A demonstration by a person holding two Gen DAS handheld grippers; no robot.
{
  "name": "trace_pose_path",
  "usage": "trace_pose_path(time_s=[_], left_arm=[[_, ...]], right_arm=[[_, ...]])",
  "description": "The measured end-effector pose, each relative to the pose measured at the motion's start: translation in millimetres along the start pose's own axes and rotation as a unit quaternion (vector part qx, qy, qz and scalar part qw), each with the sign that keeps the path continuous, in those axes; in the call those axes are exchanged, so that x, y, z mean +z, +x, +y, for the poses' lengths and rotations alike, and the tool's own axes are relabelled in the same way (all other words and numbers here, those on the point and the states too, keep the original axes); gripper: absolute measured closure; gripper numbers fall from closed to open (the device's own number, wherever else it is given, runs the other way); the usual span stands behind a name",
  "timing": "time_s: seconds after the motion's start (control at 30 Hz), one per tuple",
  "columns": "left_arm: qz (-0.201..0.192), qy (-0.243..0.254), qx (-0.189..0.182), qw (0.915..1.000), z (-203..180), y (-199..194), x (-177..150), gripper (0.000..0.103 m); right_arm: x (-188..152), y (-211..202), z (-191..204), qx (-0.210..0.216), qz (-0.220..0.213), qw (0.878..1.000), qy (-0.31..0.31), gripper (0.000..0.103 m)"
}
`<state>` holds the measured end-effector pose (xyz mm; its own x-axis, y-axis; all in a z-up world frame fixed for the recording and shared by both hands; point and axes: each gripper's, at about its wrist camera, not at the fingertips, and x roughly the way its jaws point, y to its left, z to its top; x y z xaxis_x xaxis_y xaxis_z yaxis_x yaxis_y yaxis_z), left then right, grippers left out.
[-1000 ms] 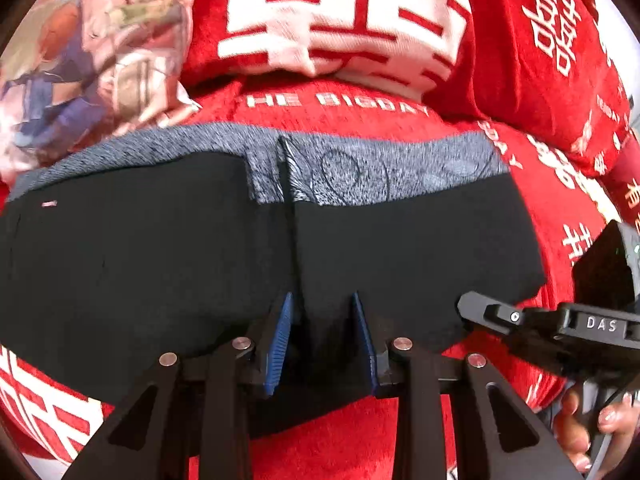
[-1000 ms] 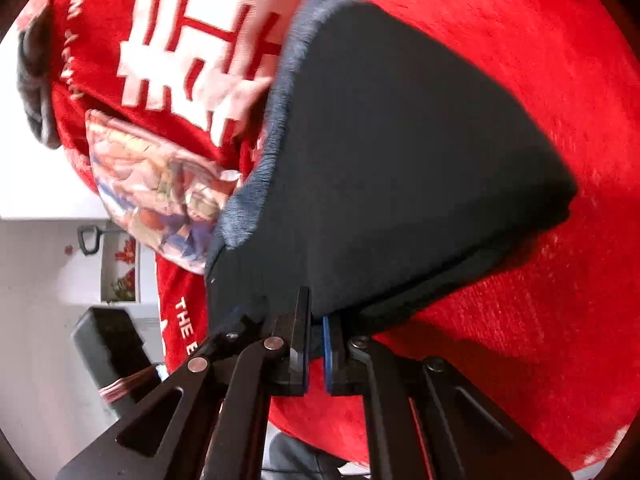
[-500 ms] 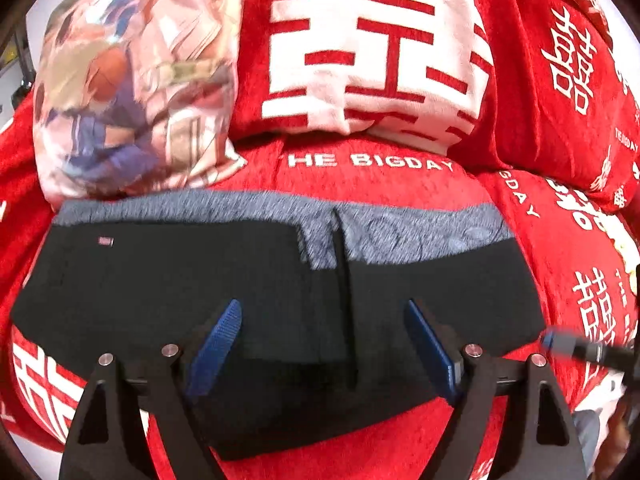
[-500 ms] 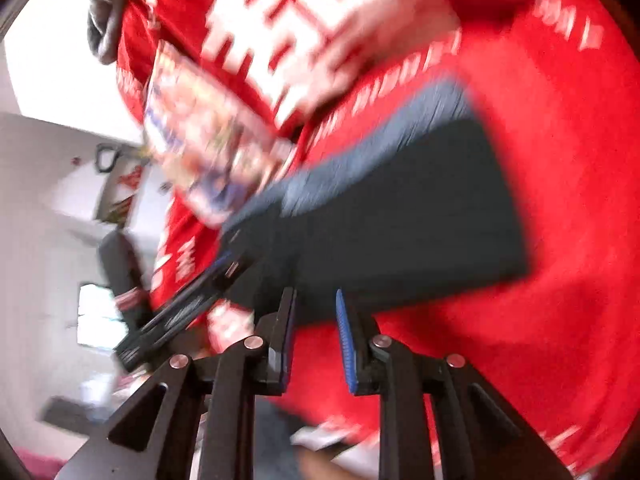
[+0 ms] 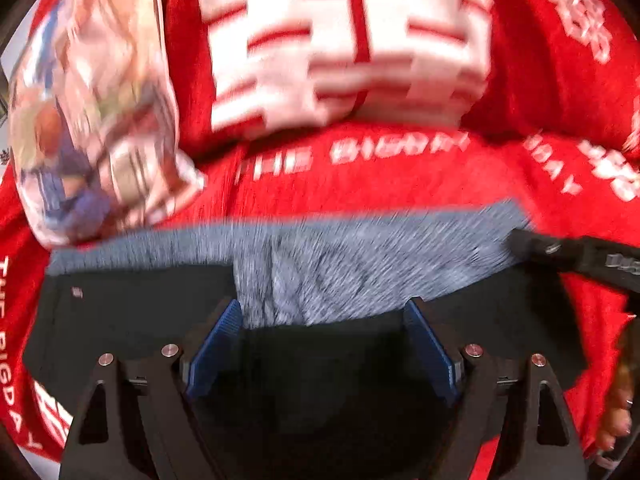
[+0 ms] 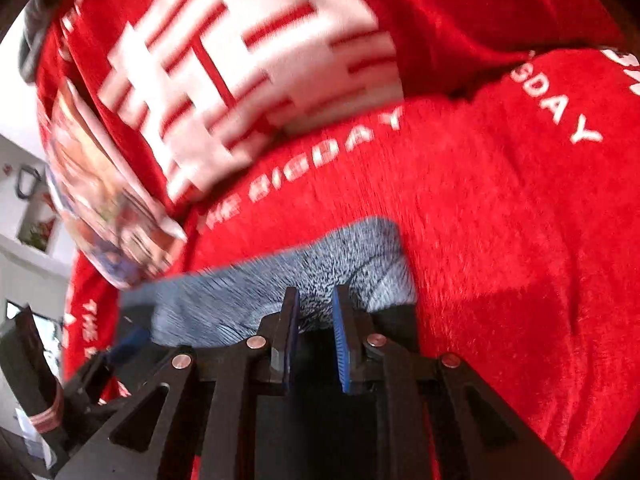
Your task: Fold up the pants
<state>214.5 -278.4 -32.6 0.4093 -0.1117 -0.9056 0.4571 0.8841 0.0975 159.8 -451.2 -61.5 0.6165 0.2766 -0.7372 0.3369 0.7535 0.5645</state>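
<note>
Left wrist view first: the left tongs (image 5: 322, 344) have sprung wide and hold nothing, where a second ago they sat nearly pinched over the dark cloth. The pants (image 5: 132, 320) lie flat across the lower half of the frame on the red blanket (image 5: 400, 188), black fabric with the grey waistband (image 5: 340, 268) running along their upper edge. The patterned pillow (image 5: 88, 120) sits upper left, the red-and-white cushion (image 5: 348, 48) top centre.

Right wrist view: big change here. The right tongs (image 6: 316, 340), clamped on a lifted edge of the pants a second ago, are now parted a little with nothing visibly between them, hovering low over the waistband at lower centre. The cloth that was hoisted now rests down on the blanket.

So the fold looks laid and released. Both frames are smeared with motion, so the seam alignment can't be judged. Likely next comes smoothing, or a fresh grip for another fold.
</note>
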Motion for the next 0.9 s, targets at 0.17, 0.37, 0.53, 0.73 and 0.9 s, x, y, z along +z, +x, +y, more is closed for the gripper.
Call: trace_pose_path(time_s=[0.17,0.37,0.53,0.73,0.9], left_arm=[[0.003,-0.048,-0.048,0.9977,29,2,-22,0.015],[-0.017,-0.052,-0.032,0.998,49,-27,-43,0.015],[-0.019,-0.083,-0.057,0.9947,75,-41,-75,0.015],[-0.013,-0.114,-0.052,0.992,97,-48,-110,0.015],[-0.013,-0.145,-0.043,0.9885,130,-55,-138,0.015]], right_arm=[[-20,-6,19,-0.018,-0.009,0.998,-0.065,0.084],[-49,-18,44,-0.012,0.013,0.995,-0.103,0.071],[-76,-33,71,-0.026,0.008,0.989,-0.145,0.03],[-100,-30,93,-0.074,0.02,0.98,-0.182,0.019],[-114,-32,108,-0.093,0.027,0.974,-0.207,0.002]])
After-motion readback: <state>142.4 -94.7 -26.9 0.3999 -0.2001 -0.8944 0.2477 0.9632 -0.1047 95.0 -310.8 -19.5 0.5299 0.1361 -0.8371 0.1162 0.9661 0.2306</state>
